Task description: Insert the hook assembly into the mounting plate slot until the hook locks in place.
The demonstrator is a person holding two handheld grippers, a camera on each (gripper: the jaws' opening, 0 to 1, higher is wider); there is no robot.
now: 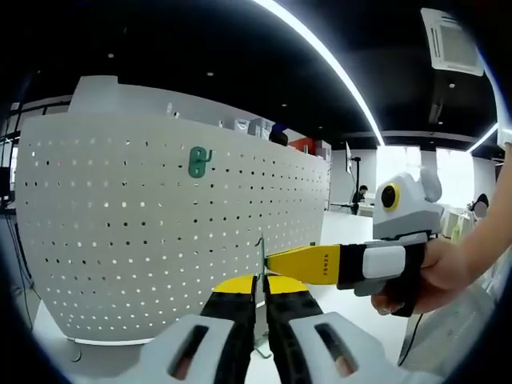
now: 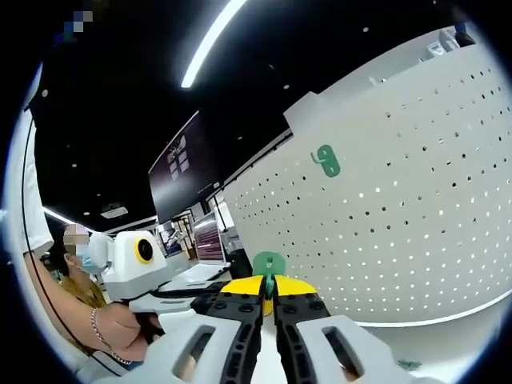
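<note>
A white perforated mounting plate (image 1: 144,232) (image 2: 416,232) stands upright, with one green hook (image 1: 199,162) (image 2: 326,160) hanging in its upper rows. A second green hook assembly (image 2: 268,264) is held in the air in front of the plate; in the left gripper view it shows edge-on as a thin strip (image 1: 260,254). My left gripper (image 1: 260,286) is shut on it, and so is my right gripper (image 2: 269,290). The right gripper's yellow jaw tip (image 1: 302,262) meets the strip from the right. The left gripper (image 2: 210,302) reaches in from the left, held by a hand.
The plate stands on a white tabletop (image 1: 104,360) (image 2: 448,344). A person's hand and forearm (image 1: 464,264) (image 2: 96,320) hold each gripper. Behind are an office room, monitors (image 2: 188,172) and ceiling light strips.
</note>
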